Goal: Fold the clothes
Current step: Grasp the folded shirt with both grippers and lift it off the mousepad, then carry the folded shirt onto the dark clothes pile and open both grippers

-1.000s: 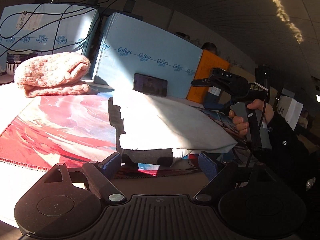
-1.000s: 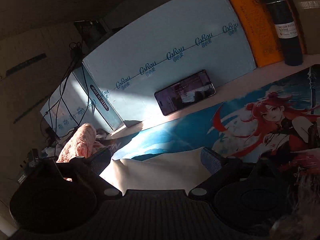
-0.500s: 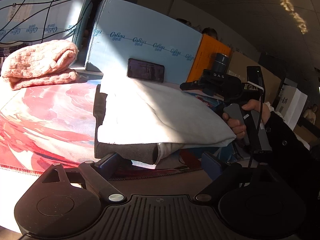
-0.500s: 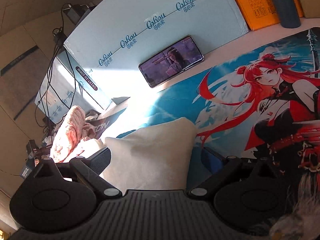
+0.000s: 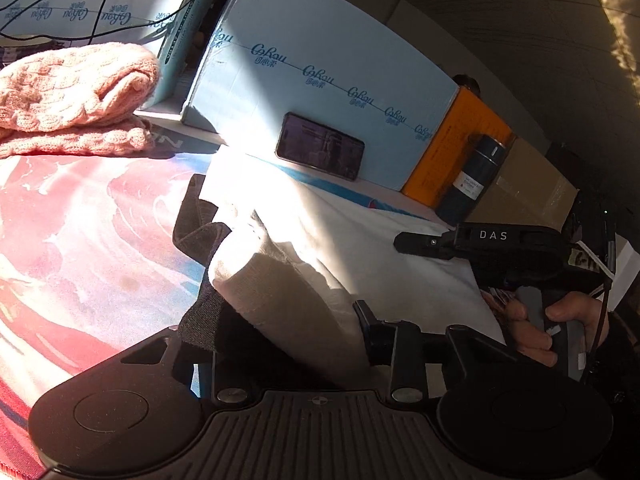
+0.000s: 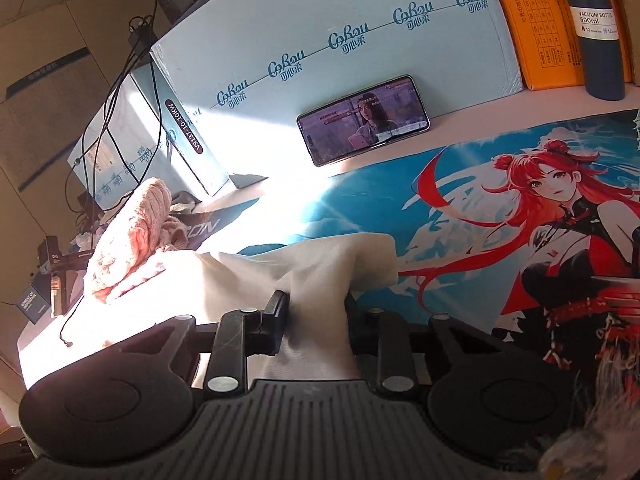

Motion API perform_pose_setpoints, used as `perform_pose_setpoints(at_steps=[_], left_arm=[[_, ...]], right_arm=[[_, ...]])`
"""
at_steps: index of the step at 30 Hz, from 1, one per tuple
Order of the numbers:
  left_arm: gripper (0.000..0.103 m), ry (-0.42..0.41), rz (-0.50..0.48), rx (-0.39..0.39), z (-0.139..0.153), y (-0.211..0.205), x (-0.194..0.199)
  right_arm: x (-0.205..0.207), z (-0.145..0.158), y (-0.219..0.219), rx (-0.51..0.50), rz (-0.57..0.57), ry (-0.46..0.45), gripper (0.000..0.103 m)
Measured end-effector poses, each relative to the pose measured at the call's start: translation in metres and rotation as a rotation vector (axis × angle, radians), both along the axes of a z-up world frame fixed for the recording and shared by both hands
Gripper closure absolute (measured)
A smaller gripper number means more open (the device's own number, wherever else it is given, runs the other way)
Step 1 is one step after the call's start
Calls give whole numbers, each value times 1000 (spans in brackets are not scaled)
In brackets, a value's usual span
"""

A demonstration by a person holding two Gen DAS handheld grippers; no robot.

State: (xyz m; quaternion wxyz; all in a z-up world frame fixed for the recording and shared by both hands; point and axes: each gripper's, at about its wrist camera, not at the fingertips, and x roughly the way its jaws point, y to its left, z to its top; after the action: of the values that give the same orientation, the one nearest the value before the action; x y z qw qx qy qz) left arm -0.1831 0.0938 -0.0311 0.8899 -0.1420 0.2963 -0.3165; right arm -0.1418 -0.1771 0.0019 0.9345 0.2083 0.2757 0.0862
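While the jaws of both tongs are closing, the cream garment is pinched at its near edge by the left tongs and at a bunched corner by the right tongs. It is spread on the printed mat covering the surface, with a pink knitted sweater folded at ten o'clock and a phone propped at twelve.

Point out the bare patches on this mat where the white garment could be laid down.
Free: the red swirl area of the mat, between pink sweater and white garment; also the anime-figure area, below the phone and bottle. Crowded: the back edge, along the boxes.
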Motion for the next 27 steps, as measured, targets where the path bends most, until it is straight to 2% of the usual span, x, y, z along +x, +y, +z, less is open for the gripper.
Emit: perform_pose_setpoints(at_steps=[1, 5, 11, 19, 27], left_arm=[[82, -2, -26, -10, 0, -1, 3], [83, -97, -90, -3, 20, -20, 3], [83, -244, -235, -6, 51, -77, 12], [83, -418, -479, -2, 81, -205, 36], [83, -535, -659, -50, 93, -346, 57]], right_arm=[[-4, 4, -1, -9, -1, -24, 86], [-21, 24, -14, -24, -18, -117, 88], [-53, 61, -61, -82, -142, -262, 88], [-98, 98, -157, -209, -399, -375, 88], [-120, 118, -252, -359, -688, -410, 88]])
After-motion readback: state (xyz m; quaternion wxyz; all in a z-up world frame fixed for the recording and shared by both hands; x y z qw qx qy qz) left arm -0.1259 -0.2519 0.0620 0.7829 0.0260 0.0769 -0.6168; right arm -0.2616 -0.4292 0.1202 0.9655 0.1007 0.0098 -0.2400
